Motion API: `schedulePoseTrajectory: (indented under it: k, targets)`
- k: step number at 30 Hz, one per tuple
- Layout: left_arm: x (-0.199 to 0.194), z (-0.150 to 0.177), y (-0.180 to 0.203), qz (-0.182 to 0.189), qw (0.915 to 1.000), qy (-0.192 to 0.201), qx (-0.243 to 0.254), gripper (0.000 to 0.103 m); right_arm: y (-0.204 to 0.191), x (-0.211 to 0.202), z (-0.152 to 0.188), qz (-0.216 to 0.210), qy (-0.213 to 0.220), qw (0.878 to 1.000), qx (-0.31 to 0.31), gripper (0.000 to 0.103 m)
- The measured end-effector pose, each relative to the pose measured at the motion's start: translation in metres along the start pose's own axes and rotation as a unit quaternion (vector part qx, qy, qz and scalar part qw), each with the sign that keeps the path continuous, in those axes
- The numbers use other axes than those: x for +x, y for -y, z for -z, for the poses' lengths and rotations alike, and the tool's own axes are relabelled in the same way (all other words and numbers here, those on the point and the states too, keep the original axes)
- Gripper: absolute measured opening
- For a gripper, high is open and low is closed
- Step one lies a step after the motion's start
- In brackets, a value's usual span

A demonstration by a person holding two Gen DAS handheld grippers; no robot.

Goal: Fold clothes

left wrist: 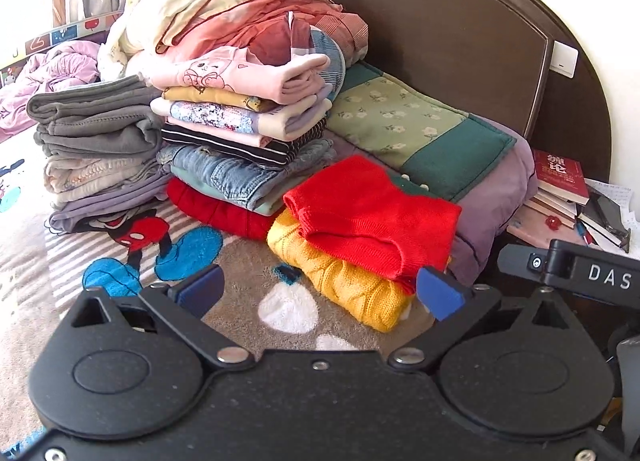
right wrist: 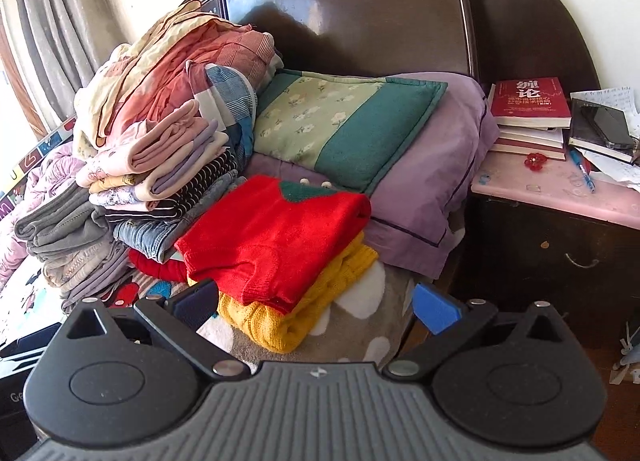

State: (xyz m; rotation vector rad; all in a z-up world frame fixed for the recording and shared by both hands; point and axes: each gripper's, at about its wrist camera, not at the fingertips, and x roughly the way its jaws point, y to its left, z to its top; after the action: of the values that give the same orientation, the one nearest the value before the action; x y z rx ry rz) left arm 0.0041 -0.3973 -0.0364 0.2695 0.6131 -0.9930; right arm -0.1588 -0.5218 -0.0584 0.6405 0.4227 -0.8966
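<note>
Under red sweater (left wrist: pixel 372 213), yellow knit (left wrist: pixel 352 293) half-hidden

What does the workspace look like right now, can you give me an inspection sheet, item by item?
Surface: bed with a cartoon blanket.
Job's things: red sweater folded on yellow sweater; tall stack and grey stack beside them.
Clutter: loose heap on top of the tall stack; pillow behind.
Grippers: left gripper open, empty; right gripper open, empty.
Cables: nothing seen.
Surroundings: headboard, nightstand with books, curtains.
</note>
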Motion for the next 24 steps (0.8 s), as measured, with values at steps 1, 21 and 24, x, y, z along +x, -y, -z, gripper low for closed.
schedulePoseTrajectory:
  k: [1, 21, 24]
  targets:
    - [-0.0003, 0.0, -0.0005, -0.003, 1.0, 0.0, -0.001, 0.103, -0.0003, 0.0002, 0.0, -0.001, -0.001, 1.0, 0.0, 0.103]
    - [0.0026, 0.005, 0.0059, 0.003, 0.9999, -0.011, 0.011, 0.103, -0.0005, -0.0012, 0.0028, -0.002, -0.005, 1.0, -0.01, 0.103]
    - [0.002, 0.0048, 0.0063, 0.006, 0.9999, -0.01, 0.01, 0.103, 0.0007, -0.0012, 0.0029, -0.002, -0.006, 1.0, -0.008, 0.103]
